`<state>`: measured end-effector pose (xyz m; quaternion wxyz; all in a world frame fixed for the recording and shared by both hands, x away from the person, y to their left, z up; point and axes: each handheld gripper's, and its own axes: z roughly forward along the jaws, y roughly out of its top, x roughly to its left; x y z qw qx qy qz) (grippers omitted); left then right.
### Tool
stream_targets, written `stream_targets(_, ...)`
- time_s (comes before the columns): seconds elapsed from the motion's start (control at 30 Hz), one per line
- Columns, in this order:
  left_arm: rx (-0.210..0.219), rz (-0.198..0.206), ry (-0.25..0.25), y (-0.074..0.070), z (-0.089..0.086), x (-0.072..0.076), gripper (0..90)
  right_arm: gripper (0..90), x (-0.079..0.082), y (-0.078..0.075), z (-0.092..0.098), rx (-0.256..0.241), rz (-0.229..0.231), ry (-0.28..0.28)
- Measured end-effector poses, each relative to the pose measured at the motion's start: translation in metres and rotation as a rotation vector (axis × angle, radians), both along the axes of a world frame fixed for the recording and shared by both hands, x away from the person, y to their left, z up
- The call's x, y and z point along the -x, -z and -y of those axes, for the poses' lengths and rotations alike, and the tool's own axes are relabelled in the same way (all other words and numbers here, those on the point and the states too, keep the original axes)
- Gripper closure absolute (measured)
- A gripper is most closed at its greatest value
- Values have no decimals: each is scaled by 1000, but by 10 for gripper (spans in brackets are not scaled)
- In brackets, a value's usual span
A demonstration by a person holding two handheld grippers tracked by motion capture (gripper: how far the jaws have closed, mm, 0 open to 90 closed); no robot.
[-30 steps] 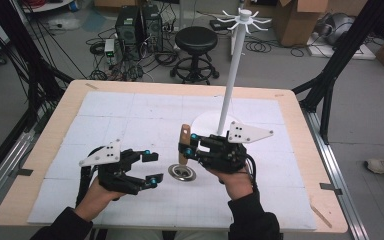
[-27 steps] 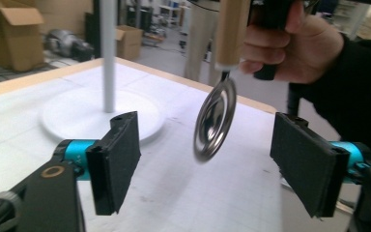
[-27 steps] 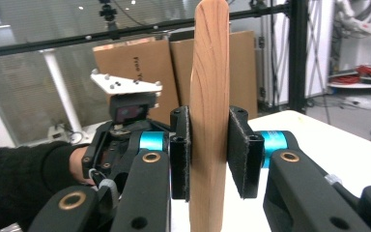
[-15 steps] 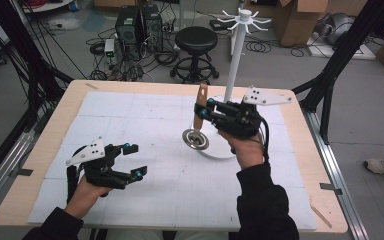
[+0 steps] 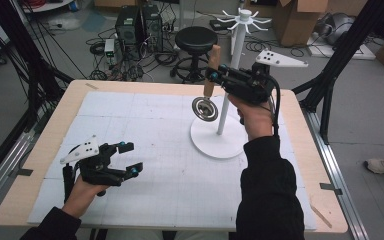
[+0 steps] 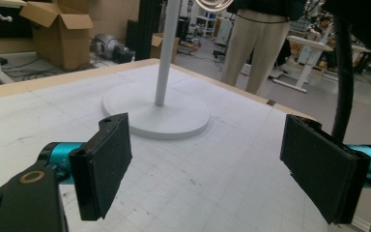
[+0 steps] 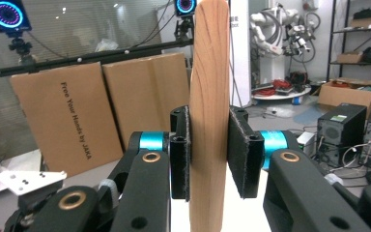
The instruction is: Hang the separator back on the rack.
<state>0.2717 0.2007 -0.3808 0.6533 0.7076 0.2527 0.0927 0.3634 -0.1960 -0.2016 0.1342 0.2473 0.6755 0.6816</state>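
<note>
**A:** So what's changed since half a second ago? Start close.

**B:** Nearest the person, the left claw (image 5: 125,159) has barely moved: it stays low over the white surface (image 5: 155,190) at the near left, jaws spread wide, nothing between them.

**A:** And the right one?

**B:** The right claw (image 5: 215,75) has climbed higher and further back, now up beside the pole of the white stand (image 5: 219,135). It's still pinching the wooden handle (image 7: 208,111) of the strainer, upright. The round metal strainer head (image 5: 204,108) dangles below the handle, in the air above the stand's round base, left of the pole.
</note>
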Motion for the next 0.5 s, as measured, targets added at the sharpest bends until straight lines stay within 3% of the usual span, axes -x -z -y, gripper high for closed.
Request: stream_targets(0.5,11,-2,-4,-1,-2,-1,202,728,-16,-28,3,-29,-2,83)
